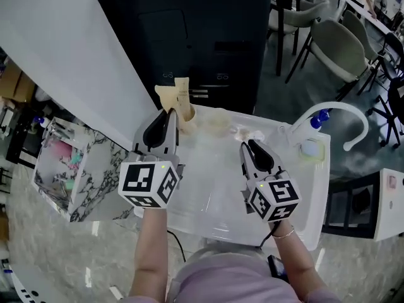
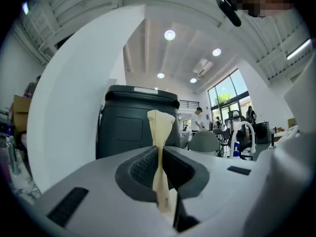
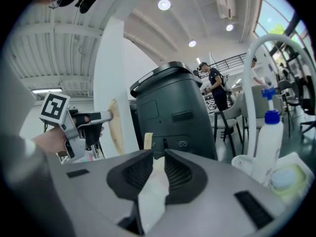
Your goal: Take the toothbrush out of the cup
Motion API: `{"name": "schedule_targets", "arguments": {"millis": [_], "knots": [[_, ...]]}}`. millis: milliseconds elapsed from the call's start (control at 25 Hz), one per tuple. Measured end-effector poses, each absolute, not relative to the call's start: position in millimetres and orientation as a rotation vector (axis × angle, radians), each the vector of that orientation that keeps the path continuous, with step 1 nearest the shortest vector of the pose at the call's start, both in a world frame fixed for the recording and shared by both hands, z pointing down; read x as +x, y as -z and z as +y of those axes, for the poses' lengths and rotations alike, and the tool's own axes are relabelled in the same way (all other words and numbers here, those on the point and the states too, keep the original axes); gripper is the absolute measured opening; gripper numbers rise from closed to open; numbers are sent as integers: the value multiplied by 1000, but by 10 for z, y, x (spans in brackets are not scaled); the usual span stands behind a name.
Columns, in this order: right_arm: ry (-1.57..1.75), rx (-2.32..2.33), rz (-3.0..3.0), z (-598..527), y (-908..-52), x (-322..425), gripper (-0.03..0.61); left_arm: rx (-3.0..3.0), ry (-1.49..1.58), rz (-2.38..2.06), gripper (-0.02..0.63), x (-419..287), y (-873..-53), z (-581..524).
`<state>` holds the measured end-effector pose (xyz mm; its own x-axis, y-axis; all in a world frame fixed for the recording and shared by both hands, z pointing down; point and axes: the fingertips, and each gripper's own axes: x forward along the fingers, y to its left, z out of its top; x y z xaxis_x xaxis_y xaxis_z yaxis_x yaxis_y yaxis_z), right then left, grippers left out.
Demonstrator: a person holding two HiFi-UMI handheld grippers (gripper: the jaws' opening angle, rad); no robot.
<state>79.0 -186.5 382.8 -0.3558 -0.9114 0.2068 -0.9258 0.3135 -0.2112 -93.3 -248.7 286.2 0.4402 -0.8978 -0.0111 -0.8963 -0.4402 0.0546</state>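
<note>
My left gripper point(image 1: 170, 113) is lifted over the white basin point(image 1: 208, 197) and shut on a flat cream packet point(image 1: 181, 101), which looks like a wrapped toothbrush. In the left gripper view the packet point(image 2: 160, 127) stands upright, pinched between the pads of the left gripper point(image 2: 160, 151). My right gripper point(image 1: 248, 145) sits lower and to the right, with a white crumpled wrapper point(image 3: 150, 196) filling the narrow gap between the jaws of the right gripper point(image 3: 158, 154). A pale translucent thing point(image 1: 218, 122), perhaps the cup, lies at the basin's far edge.
A black bin point(image 1: 208, 43) stands just behind the basin, and a white wall panel point(image 1: 69, 55) slants along the left. A curved white tap point(image 1: 334, 109), a blue-capped bottle point(image 1: 320, 117) and a pale green dish point(image 1: 310, 149) are at the right. Chairs point(image 1: 341, 49) stand beyond.
</note>
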Motion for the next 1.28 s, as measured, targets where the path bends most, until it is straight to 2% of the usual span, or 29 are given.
{"name": "schedule_targets", "arguments": {"millis": [280,560,1280], "knots": [[-453,1667,-2557,-1695,-3826,449,63,2479,-29,-1745,26,-1576,-3221,-1983],[-472,1597,-2577,-1523,-3888,201,63,2347,-146,-1761,26,-1887,-3679,-1515],[-505,1581,-2549,-1423,-4033,101,63,2230,-494,-1573,26,-1793,-4693,-1313]]}}
